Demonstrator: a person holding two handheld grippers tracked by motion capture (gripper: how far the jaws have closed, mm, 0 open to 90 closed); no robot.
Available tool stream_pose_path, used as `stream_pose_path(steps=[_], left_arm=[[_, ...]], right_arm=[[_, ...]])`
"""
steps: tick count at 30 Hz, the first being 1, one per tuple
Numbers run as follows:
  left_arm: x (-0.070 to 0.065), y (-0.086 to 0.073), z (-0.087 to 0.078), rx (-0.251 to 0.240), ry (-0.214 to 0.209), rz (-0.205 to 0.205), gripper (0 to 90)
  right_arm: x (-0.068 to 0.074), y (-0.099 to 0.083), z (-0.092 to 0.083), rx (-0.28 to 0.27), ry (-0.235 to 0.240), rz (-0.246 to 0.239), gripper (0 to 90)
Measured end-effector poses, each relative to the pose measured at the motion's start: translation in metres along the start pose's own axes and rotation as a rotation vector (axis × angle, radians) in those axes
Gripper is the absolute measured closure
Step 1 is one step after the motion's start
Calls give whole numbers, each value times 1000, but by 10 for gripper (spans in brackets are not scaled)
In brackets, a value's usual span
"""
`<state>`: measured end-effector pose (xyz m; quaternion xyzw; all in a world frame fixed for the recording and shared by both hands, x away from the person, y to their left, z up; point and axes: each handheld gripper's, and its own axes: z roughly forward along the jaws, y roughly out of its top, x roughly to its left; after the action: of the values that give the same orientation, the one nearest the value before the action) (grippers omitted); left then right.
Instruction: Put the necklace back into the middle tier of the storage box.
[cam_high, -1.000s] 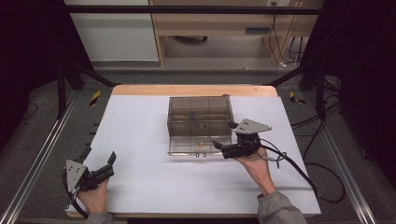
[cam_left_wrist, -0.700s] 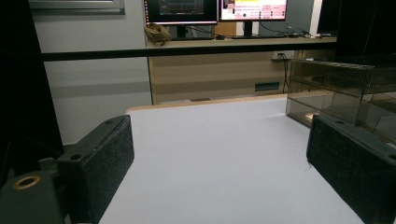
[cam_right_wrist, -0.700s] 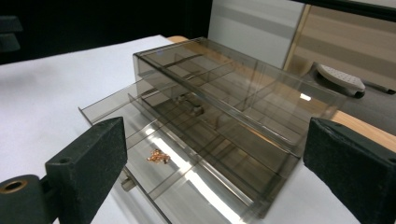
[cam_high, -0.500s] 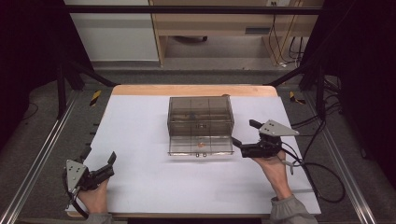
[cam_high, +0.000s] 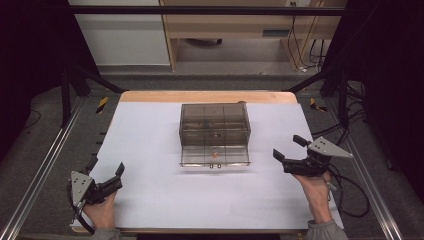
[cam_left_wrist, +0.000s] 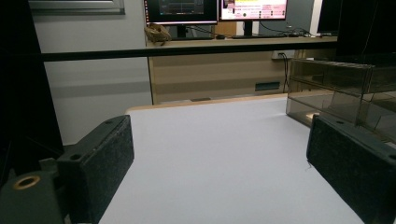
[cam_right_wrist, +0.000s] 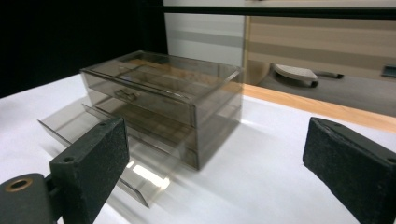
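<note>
**Both Grippers Wide Open, Empty**

The left gripper (cam_high: 106, 176) is held at 7 o'clock, the right gripper (cam_high: 291, 148) at 4 o'clock; nothing is gripped or touched. The smoked-plastic drawer box (cam_high: 214, 131) stands mid-table, its lower drawer (cam_high: 215, 156) pulled out. The white table (cam_high: 150, 200) is backed by a wooden desk (cam_left_wrist: 219, 70) with monitors (cam_left_wrist: 215, 9).

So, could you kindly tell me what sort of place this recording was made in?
Most likely a lab or office set up for recording: a white-topped table inside a black metal frame, computer monitors on a desk behind, and loose cables on the carpet.
</note>
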<state>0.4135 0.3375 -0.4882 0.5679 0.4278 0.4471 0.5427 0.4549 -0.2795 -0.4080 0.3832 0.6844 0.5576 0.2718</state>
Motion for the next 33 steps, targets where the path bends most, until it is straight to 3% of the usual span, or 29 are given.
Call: stream_pose_path(steps=[11, 17, 21, 33], left_arm=[[0, 0, 0, 2, 0, -1, 73], [0, 0, 0, 2, 0, -1, 73], [0, 0, 0, 2, 0, -1, 72], [0, 0, 0, 2, 0, 0, 71]], right_arm=[[-12, -27, -22, -19, -97, 50, 76], [-8, -41, -28, -8, -183, -3, 72], [-7, -51, -33, -34, -204, 15, 69], [-8, -76, -38, -24, -220, 68, 69]])
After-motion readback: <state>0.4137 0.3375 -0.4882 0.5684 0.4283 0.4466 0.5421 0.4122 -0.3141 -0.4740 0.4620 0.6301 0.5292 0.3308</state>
